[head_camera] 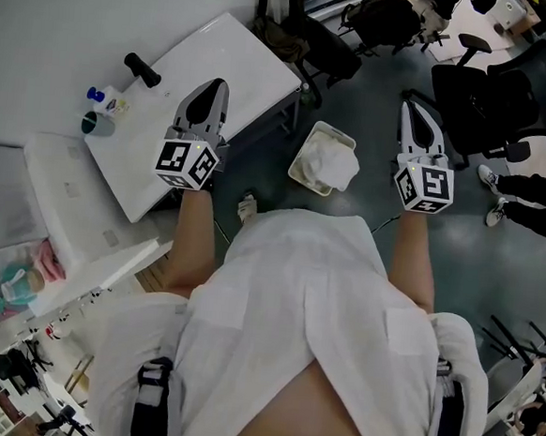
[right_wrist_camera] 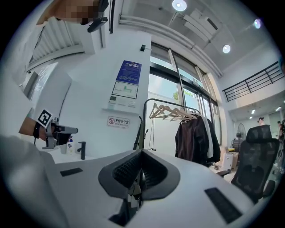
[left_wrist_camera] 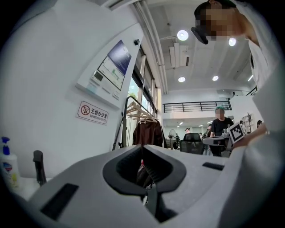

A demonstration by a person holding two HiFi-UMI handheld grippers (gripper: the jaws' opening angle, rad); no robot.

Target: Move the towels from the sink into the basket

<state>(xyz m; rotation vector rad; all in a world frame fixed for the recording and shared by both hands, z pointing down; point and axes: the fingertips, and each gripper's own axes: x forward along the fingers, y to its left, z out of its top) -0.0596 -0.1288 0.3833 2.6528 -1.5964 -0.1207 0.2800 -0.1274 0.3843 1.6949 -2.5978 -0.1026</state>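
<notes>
A white short-sleeved garment [head_camera: 304, 299] covers the person; the grey-and-black left gripper [head_camera: 211, 87] and right gripper [head_camera: 416, 109] carry black-and-white marker cubes [head_camera: 187, 161].

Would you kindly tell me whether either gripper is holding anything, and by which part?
Nothing is held: the left gripper and the right gripper are both shut and empty. The towels lie in the basket.

A no-smoking sign [left_wrist_camera: 93, 112] is fixed to the white wall, left of a garment rack [right_wrist_camera: 178, 109] carrying dark jackets [right_wrist_camera: 196, 138]. A black office chair [head_camera: 494, 98] stands far right. A blue-pump soap bottle [head_camera: 104, 98] stands far left, beside a teal cup [head_camera: 97, 123].
</notes>
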